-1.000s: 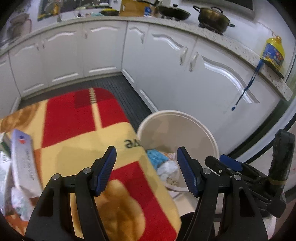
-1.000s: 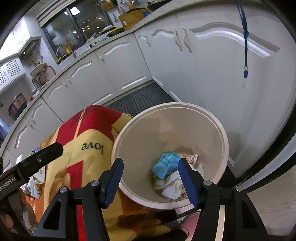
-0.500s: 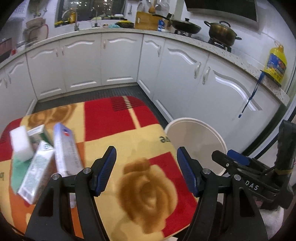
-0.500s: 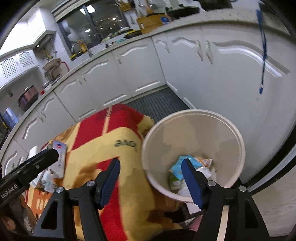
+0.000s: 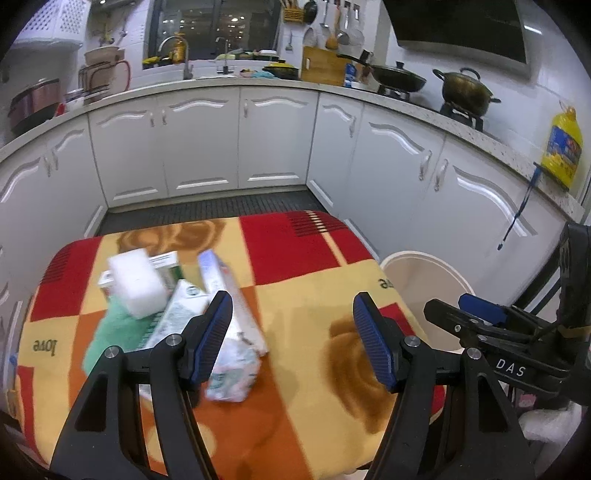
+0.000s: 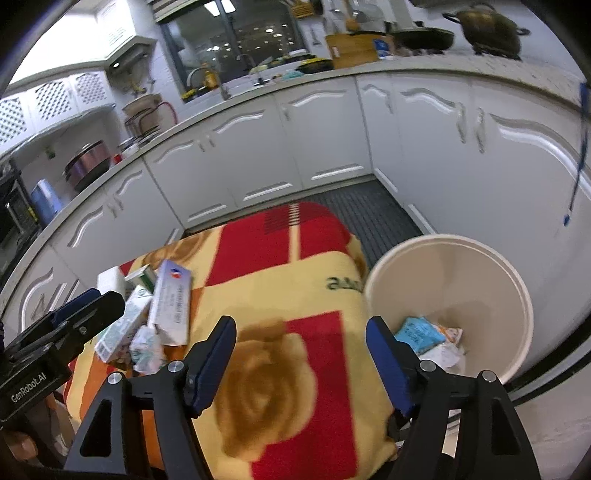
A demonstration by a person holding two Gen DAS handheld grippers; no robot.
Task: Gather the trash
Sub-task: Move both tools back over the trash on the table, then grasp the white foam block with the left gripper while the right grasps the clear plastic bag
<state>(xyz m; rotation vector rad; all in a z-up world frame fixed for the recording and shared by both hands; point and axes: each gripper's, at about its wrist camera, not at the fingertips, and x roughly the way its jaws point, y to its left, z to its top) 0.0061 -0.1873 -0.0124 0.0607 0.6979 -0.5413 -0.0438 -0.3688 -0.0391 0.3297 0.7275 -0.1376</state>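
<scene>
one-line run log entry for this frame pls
left gripper: open, empty | right gripper: opening, empty | trash pile: on blanket | bin: some trash inside

Cool indoor light falls evenly across both fisheye views, with dark vignetted corners and cabinet lines bowed toward the edges. Ceiling lamps reflect in the window [image 5: 214, 27]. The white cabinet doors [image 6: 332, 122] carry soft glare. Motion blur smears the boxes [image 5: 173, 295] and the blanket [image 6: 280, 354].

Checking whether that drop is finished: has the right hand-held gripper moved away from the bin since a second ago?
Yes. The right hand-held gripper has swung from over the white bin to above the blanket-covered table; its jaws are opening, with nothing between them.
</scene>
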